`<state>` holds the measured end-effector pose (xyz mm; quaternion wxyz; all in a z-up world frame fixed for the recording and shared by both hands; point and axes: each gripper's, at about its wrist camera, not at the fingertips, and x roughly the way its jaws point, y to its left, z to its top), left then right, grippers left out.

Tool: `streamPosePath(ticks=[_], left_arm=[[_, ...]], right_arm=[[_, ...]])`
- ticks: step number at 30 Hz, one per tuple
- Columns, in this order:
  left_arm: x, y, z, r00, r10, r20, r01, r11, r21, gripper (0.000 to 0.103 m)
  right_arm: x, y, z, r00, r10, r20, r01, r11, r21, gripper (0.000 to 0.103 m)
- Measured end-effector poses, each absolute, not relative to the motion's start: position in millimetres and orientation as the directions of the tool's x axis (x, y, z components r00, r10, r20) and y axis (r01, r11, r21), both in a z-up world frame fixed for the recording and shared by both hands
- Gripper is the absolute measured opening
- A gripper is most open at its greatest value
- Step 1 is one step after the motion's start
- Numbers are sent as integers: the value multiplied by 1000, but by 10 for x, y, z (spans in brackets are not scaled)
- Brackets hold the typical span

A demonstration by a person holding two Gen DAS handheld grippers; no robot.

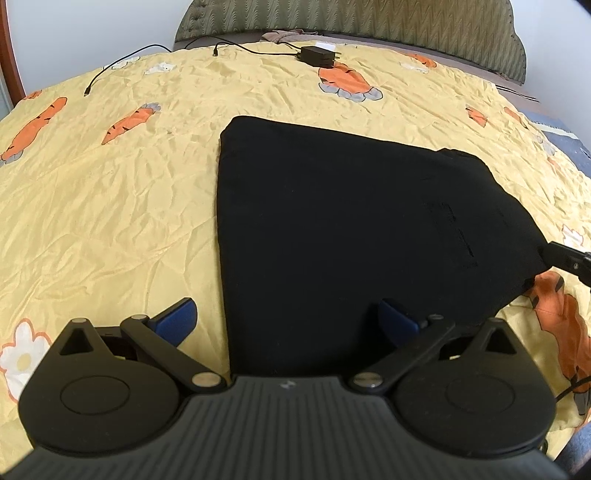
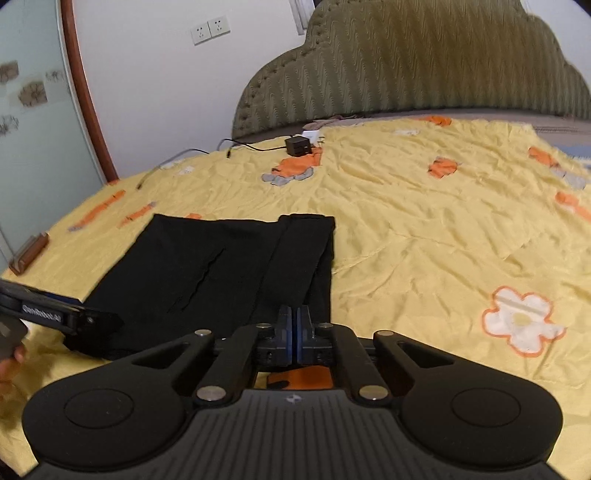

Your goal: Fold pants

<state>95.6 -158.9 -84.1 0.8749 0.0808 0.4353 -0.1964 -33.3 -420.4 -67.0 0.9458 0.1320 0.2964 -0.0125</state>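
Black pants [image 1: 332, 229] lie folded flat on the yellow bedsheet [image 1: 110, 206]. My left gripper [image 1: 288, 317] is open, its blue pads [image 1: 177, 317] spread wide over the pants' near left edge without touching the cloth. In the right wrist view the pants [image 2: 221, 269] stretch away from my right gripper [image 2: 294, 325], whose pads are pressed together at the near edge. The left wrist view shows the right gripper's tip [image 1: 561, 254] pinching the pants' right corner, which is drawn to a point. The left gripper [image 2: 74, 317] shows from the side, with a hand [image 2: 9, 365] behind it.
A black power adapter [image 1: 317, 57] with cables lies near the green headboard [image 1: 369, 22] at the far side of the bed. A wooden piece [image 2: 29, 254] sits at the bed's left edge. Bare sheet with carrot and flower prints surrounds the pants.
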Motion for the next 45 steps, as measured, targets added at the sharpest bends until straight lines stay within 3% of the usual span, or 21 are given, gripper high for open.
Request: streamPosePath(ticks=[5, 7, 10, 14, 19, 23, 26, 29, 33, 35, 36, 37, 45], left_arm=[[966, -1563, -869, 526, -276, -805, 421, 907, -36, 103], [980, -1537, -873, 514, -281, -810, 416, 908, -51, 103], [955, -1498, -798, 524, -291, -800, 414, 908, -59, 103], [963, -1538, -723, 547, -282, -788, 410, 911, -41, 103], [965, -1595, -829, 523, -262, -811, 422, 906, -21, 103], [951, -1509, -867, 512, -277, -813, 408, 911, -54, 103], [971, -1506, -839, 516, -268, -814, 393, 918, -53, 103], [947, -1525, -834, 525, -255, -812, 386, 922, -40, 103], [942, -1522, -855, 522, -249, -816, 375, 926, -43, 103], [946, -1513, -860, 519, -248, -818, 368, 929, -48, 103], [948, -1509, -858, 517, -246, -820, 362, 931, -51, 103], [945, -1505, -854, 517, -245, -820, 357, 933, -54, 103], [846, -1546, -789, 535, -223, -815, 351, 936, -25, 103]], right_arm=[[-313, -4150, -704, 798, -17, -602, 141, 977, 159, 0], [-308, -4212, -724, 790, -2, -613, 151, 970, 191, 1], [-394, -4223, -563, 822, -114, -558, 231, 962, 143, 2], [-269, -4056, -414, 865, 15, -501, 107, 971, 213, 2], [33, -3715, -674, 784, 18, -620, 71, 990, 119, 3], [-49, -3630, -691, 786, -24, -617, 83, 994, 66, 3], [-50, -3597, -588, 804, -38, -593, 106, 991, 81, 7], [34, -3513, -629, 783, -69, -619, 113, 993, 32, 28], [-13, -3464, -705, 773, -116, -624, 105, 993, -55, 32], [-47, -3443, -687, 765, -138, -629, 117, 990, -75, 43], [-60, -3439, -680, 759, -156, -632, 133, 988, -85, 55], [-79, -3434, -673, 755, -175, -632, 149, 984, -96, 58], [-329, -3267, -464, 801, -177, -573, 183, 982, -47, 59]])
